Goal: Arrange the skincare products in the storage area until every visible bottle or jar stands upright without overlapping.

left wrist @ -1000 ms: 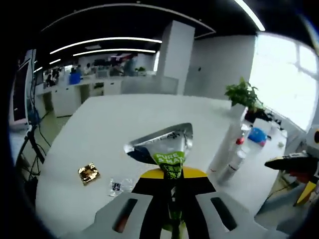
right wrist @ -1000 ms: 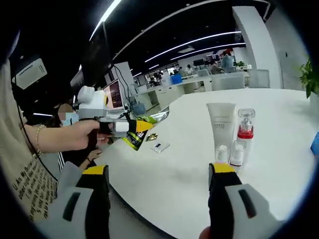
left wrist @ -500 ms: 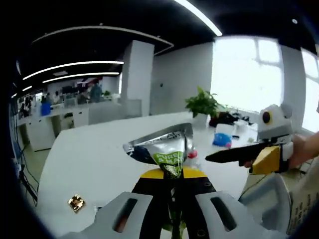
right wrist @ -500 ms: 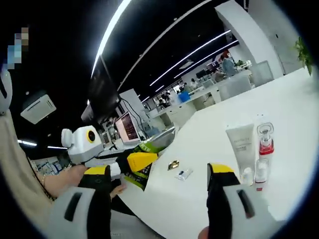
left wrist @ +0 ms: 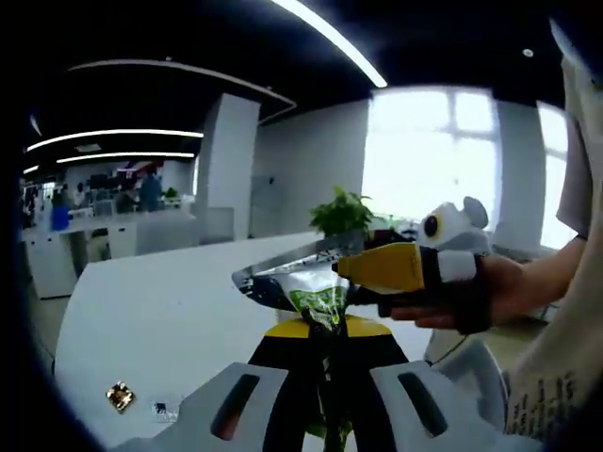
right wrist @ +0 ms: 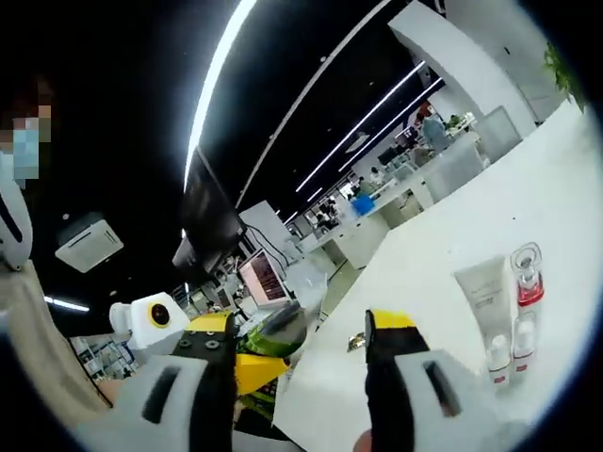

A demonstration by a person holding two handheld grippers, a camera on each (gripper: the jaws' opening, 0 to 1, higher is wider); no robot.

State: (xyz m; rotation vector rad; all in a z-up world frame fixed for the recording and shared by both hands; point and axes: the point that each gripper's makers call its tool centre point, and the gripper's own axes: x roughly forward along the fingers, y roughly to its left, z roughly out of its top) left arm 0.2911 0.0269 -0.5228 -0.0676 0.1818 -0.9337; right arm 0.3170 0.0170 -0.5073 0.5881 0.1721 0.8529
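Right gripper moved in, its yellow tip now at the green sachet. Left gripper stayed clenched on it. Right gripper's jaws spread, holding nothing.

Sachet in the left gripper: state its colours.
Silver foil with a green label, the sachet shows best in the left gripper view.

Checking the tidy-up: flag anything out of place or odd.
A silver-and-green sachet is pinched in the shut left claw, held in the air rather than standing with the tube and red-collared bottle. Small packets lie loose on the white table.
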